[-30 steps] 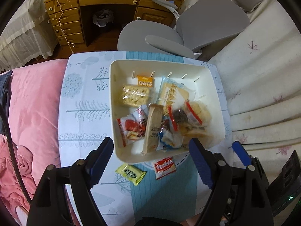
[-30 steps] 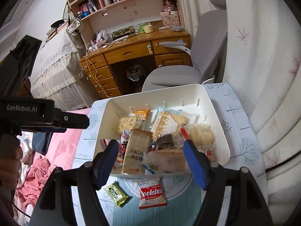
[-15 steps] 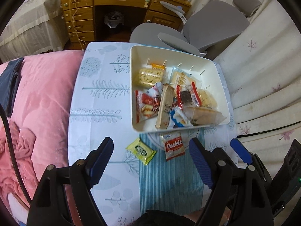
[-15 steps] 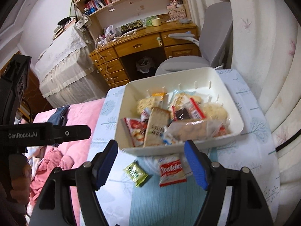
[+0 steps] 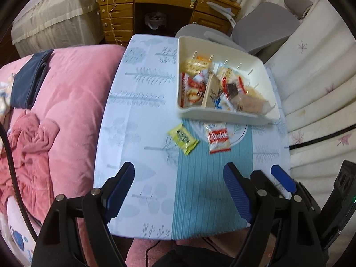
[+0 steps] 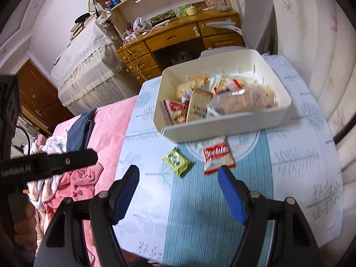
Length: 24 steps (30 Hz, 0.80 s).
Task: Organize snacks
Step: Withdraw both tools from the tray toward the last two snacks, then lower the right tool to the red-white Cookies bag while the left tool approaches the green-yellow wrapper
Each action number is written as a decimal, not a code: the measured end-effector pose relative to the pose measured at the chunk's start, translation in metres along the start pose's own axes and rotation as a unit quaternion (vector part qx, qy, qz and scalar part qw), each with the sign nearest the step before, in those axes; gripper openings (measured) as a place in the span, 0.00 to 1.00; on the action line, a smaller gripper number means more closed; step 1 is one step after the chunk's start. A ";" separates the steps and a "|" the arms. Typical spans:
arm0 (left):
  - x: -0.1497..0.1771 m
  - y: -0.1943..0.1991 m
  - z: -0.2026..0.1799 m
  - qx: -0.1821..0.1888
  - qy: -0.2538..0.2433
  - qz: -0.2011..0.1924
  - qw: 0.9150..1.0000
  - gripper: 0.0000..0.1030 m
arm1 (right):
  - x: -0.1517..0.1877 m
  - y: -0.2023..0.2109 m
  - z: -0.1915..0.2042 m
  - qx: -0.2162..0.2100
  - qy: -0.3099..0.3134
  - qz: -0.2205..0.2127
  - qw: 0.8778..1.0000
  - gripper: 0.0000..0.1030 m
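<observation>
In the left wrist view, the left gripper has pulled back from the white bin, which looked much bigger and closer a second ago. Now the bin sits far up the table, with lots of bare cloth in front of it. The left gripper's fingers are spread wide and hold nothing. The bin is full of snack packs. Two snacks are not in it: a yellow-green packet and a red cookies packet, both lying on the table just in front of the bin, with the cookies packet nearly touching its front wall. A pink blanket lies beside the table. In the right wrist view, the right gripper has backed away too. Its fingers are wide apart and empty, and one blue tip sits just below the cookies packet. The yellow-green packet lies a little to the left. The white bin is behind them. Both hands moving back likely means a pause, and two snacks are left to put in.
</observation>
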<state>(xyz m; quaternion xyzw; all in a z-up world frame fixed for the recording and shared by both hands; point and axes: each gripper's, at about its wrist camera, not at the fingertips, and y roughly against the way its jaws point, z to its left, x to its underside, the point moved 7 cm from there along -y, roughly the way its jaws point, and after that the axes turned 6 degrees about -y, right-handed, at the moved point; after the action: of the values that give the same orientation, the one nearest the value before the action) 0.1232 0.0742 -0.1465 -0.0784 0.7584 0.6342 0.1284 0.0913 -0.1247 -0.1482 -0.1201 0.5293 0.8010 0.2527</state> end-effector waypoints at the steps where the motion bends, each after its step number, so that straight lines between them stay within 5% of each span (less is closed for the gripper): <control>1: 0.005 0.000 0.001 -0.001 0.000 0.001 1.000 0.79 | 0.005 0.001 -0.001 -0.002 -0.003 0.001 1.000 0.72; 15: 0.037 0.020 0.019 -0.012 -0.049 -0.035 0.998 0.79 | 0.049 -0.011 -0.011 -0.016 -0.077 0.057 0.995 0.72; 24: 0.019 -0.012 0.016 0.040 -0.154 -0.024 0.987 0.79 | 0.050 -0.026 -0.025 0.026 -0.138 0.048 0.989 0.71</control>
<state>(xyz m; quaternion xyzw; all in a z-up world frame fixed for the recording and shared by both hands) 0.1095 0.0882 -0.1660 0.0072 0.7524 0.6042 0.2623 0.0612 -0.1256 -0.2023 0.0240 0.5153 0.8068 0.2881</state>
